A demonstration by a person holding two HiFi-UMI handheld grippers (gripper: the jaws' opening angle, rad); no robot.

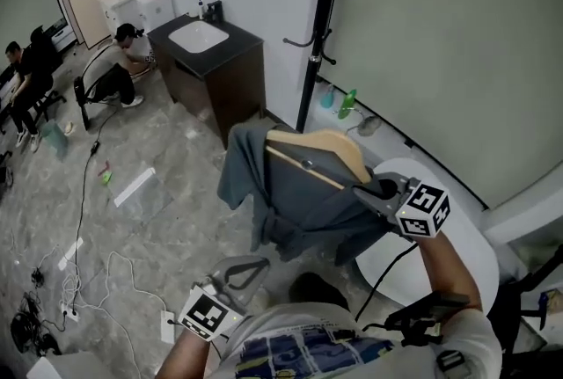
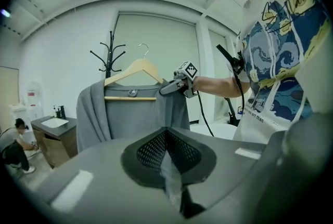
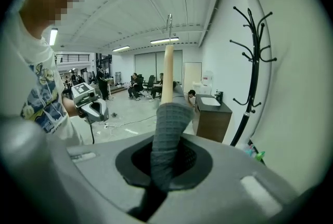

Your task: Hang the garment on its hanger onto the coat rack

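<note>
The fingers of the right gripper (image 1: pixel 361 190) are clenched tight on one shoulder end of the grey cloth garment (image 1: pixel 295 201), pinching the cloth over the light brown wooden hanger (image 1: pixel 327 147) inside it. The garment hangs up in the air on that hanger, above the grey stone floor (image 1: pixel 167 157) and near the tall black metal coat rack (image 1: pixel 318 43), and the hanger's thin metal hook (image 2: pixel 143 50) is free in the air, not touching the rack. The fingers of the left gripper (image 1: pixel 257 266) are squeezed together with nothing in them, low down and apart from the garment.
</note>
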